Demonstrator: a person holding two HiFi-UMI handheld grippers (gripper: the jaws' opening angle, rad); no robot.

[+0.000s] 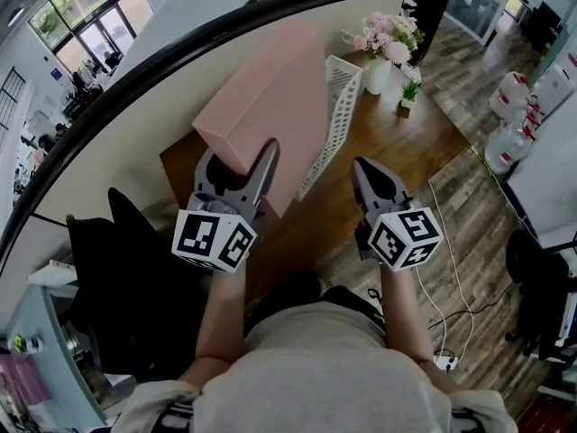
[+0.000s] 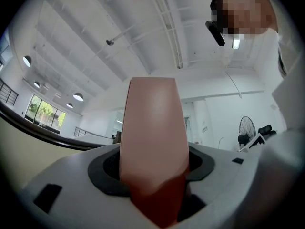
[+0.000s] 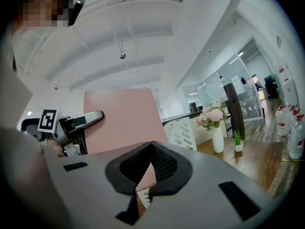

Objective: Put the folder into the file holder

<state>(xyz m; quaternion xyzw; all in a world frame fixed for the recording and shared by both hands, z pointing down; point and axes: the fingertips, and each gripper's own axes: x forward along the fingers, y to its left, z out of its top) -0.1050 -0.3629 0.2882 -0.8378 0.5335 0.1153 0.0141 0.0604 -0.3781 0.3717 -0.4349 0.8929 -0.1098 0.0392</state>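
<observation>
A white vase of pink flowers [image 1: 382, 50] stands at the far end of the wooden worktop [image 1: 388, 152]. A small potted plant [image 1: 409, 93] stands just beside it. Large water bottles [image 1: 510, 142] stand on the plank floor [image 1: 491, 224].

The right gripper [image 3: 151, 144] has its two jaws closed tip to tip, and nothing is between them. Ahead of it and a little to its left, the pink folder [image 3: 121, 120] stands upright. The left gripper [image 3: 99, 116] holds the folder at the edge far from the right gripper, and its marker cube [image 3: 47, 120] shows further left. The white slotted file holder [image 3: 183, 130] stands just beside the folder, ahead of the jaws. More to the right, the wooden table [image 3: 259, 161] carries a white vase [image 3: 218, 140] with pink flowers and a small green plant [image 3: 237, 140].
</observation>
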